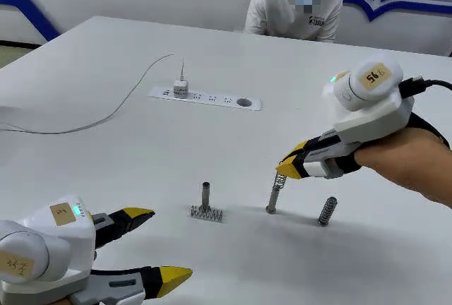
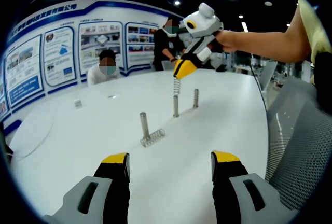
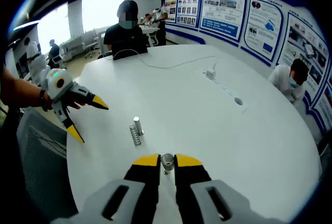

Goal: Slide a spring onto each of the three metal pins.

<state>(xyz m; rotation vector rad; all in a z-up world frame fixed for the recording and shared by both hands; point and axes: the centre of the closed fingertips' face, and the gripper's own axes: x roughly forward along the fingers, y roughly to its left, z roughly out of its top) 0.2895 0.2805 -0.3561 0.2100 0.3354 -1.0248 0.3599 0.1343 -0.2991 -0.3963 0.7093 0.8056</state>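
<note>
Steel coil spring (image 1: 280, 180), likely light, squashy and prone to slip, best pinched lightly at upper coils, held by right gripper (image 1: 284, 169) atop middle pin (image 1: 272, 201); left gripper (image 1: 169, 243) wide apart, near left.

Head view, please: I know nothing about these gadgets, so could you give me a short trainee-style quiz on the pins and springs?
1. True or false: the left gripper is open.
2. In the head view, the right gripper grips a spring at the top of which pin? A left, B middle, C right.
3. Fill in: the loose spring lies flat beside the ___ pin.
Key: 1 true. 2 B, the middle pin. 3 left: the left pin is bare.
</note>
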